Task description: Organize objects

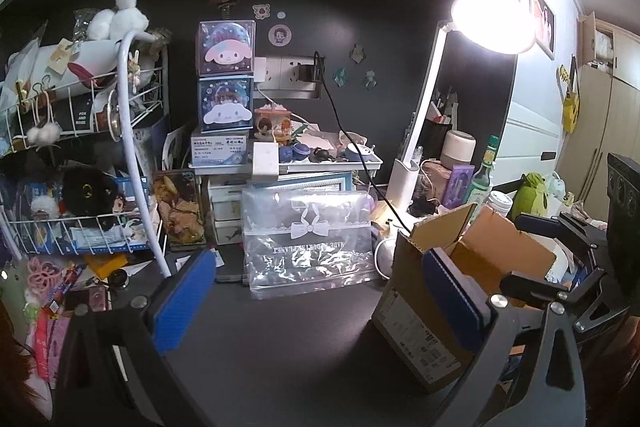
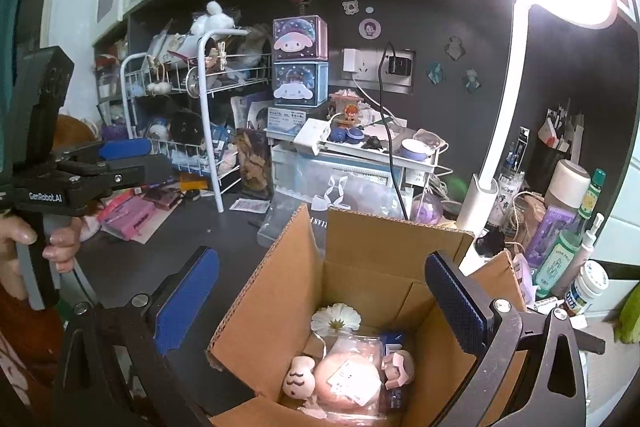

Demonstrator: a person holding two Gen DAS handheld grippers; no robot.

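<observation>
Dark desk (image 1: 280, 339), cluttered along its back and sides. Open cardboard box (image 2: 372, 267) on the desk's right part, flaps up, directly below the right gripper (image 2: 320, 301). White wire rack (image 1: 80, 227) at the left, two tiers crammed with plush toys and packets. Lit white desk lamp (image 1: 494, 21) arching over the right side. Clear plastic bag with a white bow print (image 1: 308, 239) standing against small white drawers at the back. Two stacked character boxes (image 1: 226, 75) above those. Green glass bottle (image 1: 482, 175) near the lamp base.

Inside the cardboard box: pink round plush in wrapping (image 2: 348, 375), white flower (image 2: 336, 319), small pale figure with a moustache face (image 2: 298, 381).

Left gripper (image 1: 320, 301) held over bare desk beside the box, blue pads wide apart, nothing between. Right gripper likewise spread wide, holding nothing.
</observation>
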